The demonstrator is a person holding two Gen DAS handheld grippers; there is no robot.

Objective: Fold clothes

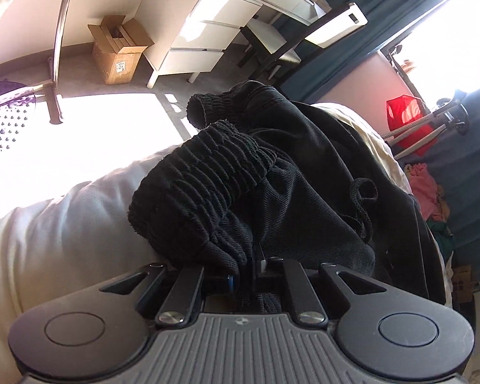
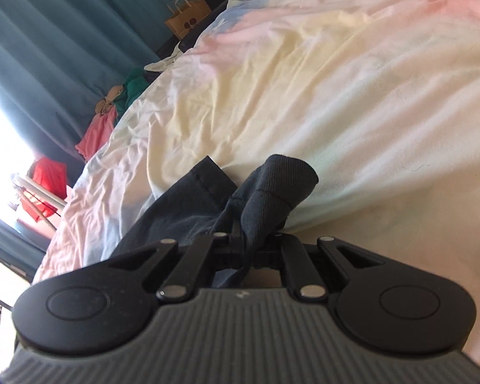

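Observation:
A black garment (image 1: 297, 166) with a ribbed elastic waistband (image 1: 208, 179) lies bunched on the pale bed sheet (image 1: 64, 230). My left gripper (image 1: 249, 265) is shut on the waistband, and the cloth hides the fingertips. In the right wrist view, my right gripper (image 2: 249, 240) is shut on a hemmed end of the same dark garment (image 2: 272, 188), which trails down to the left over the pastel sheet (image 2: 336, 80).
A cardboard box (image 1: 118, 51), a white drawer unit (image 1: 208, 32) and a chair (image 1: 272, 38) stand on the floor beyond the bed. A clothes rack with red cloth (image 1: 406, 118), teal curtains (image 2: 48, 48), a paper bag (image 2: 185, 19) and loose clothes (image 2: 102, 131) are at the bedside.

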